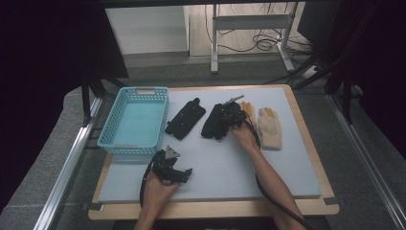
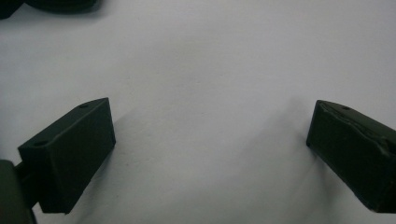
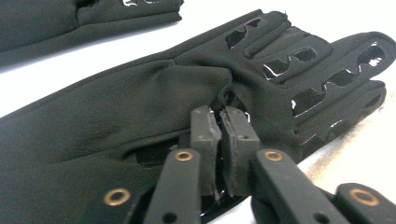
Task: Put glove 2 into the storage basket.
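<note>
Nearest the high camera are my two forearms, coming up over the table's wooden edge (image 1: 210,211). My left gripper (image 1: 184,175) rests low on the grey mat (image 1: 230,167), just in front of the blue basket (image 1: 136,122). My right gripper (image 1: 229,115) sits on a black glove (image 1: 216,122) near the middle of the mat; a second black glove (image 1: 186,118) lies between it and the basket, apart from both. A cream glove (image 1: 269,128) lies just beyond my right hand (image 1: 245,136), and another cream glove with orange fingertips (image 1: 247,109) peeks out beside it.

In the left gripper view my jaws stand wide apart over bare mat (image 2: 205,70), nothing between them.

In the right gripper view my jaws are pinched together on a fold of the black glove (image 3: 140,102), its patterned fingers pointing away to the right. The second black glove (image 3: 70,18) lies across the top left.
</note>
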Motion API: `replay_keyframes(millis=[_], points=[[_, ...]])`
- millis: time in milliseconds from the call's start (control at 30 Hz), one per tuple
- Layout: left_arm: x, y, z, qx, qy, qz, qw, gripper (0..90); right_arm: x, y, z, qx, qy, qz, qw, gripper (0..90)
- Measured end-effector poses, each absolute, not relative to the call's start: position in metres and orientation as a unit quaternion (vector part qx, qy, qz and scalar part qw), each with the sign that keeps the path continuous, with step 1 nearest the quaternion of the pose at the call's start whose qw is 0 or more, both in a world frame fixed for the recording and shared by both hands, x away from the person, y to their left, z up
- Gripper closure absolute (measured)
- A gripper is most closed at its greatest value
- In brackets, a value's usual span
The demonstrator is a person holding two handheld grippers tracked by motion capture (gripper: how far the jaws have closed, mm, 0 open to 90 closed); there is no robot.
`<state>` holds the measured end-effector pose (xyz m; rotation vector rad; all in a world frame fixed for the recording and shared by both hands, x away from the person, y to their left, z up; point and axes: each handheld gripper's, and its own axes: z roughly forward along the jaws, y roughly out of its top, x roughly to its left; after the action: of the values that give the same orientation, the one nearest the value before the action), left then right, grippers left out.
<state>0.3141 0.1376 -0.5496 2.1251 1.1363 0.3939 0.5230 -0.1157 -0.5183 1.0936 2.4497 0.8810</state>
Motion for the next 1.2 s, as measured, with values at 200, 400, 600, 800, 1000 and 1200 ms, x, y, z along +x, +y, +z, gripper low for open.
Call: replay_keyframes(millis=[200, 400, 600, 800, 1000, 1200], points=[[0.314, 0.138, -0.550, 0.818, 0.437, 0.151, 0.343, 1.4, 0.522, -0.119, -0.513, 0.378, 0.857, 0.318, 0.147, 87.6], [0.314, 0.138, -0.549, 0.819, 0.436, 0.152, 0.341, 1.4, 0.507, -0.124, -0.493, 0.358, 0.856, 0.347, 0.134, 87.8], [0.314, 0.138, -0.550, 0.819, 0.436, 0.152, 0.341, 1.5, 0.487, -0.121, -0.471, 0.322, 0.863, 0.364, 0.137, 87.8], [0.314, 0.138, -0.550, 0.818, 0.437, 0.152, 0.342, 1.4, 0.451, -0.122, -0.452, 0.301, 0.864, 0.382, 0.130, 87.8], [0.314, 0.138, -0.550, 0.818, 0.437, 0.152, 0.342, 1.5, 0.409, -0.125, -0.451, 0.297, 0.865, 0.387, 0.117, 87.6], [0.314, 0.137, -0.550, 0.816, 0.438, 0.153, 0.344, 1.4, 0.371, -0.126, -0.478, 0.301, 0.870, 0.377, 0.100, 87.0]])
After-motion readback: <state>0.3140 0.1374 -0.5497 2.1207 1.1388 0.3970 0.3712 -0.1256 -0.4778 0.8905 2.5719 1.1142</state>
